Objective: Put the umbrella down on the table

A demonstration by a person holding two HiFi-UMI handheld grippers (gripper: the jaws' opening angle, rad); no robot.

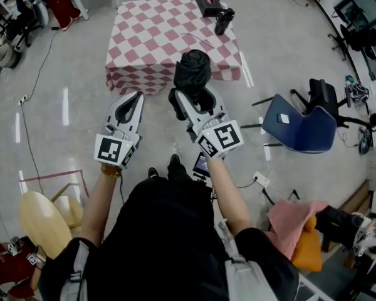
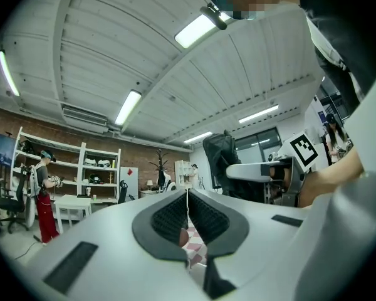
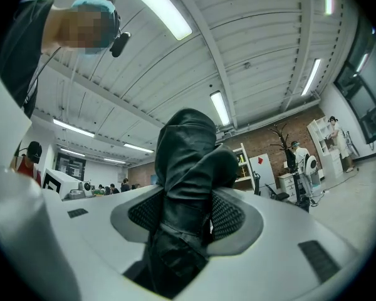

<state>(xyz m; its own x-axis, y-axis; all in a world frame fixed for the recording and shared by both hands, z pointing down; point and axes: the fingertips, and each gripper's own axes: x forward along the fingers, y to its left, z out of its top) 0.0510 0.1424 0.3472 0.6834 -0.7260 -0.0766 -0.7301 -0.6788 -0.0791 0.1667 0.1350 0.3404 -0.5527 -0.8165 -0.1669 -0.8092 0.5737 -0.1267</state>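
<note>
Straight ahead, the table (image 1: 150, 30) lies beyond the upright umbrella (image 1: 192, 68) your right gripper (image 1: 192, 100) clamps; your left gripper (image 1: 136, 98) sits closed, empty.

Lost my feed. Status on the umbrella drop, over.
Right gripper shut on umbrella, held upright. Left gripper shut, empty. Umbrella not on table yet. Box and bottle at table's far right.
</note>
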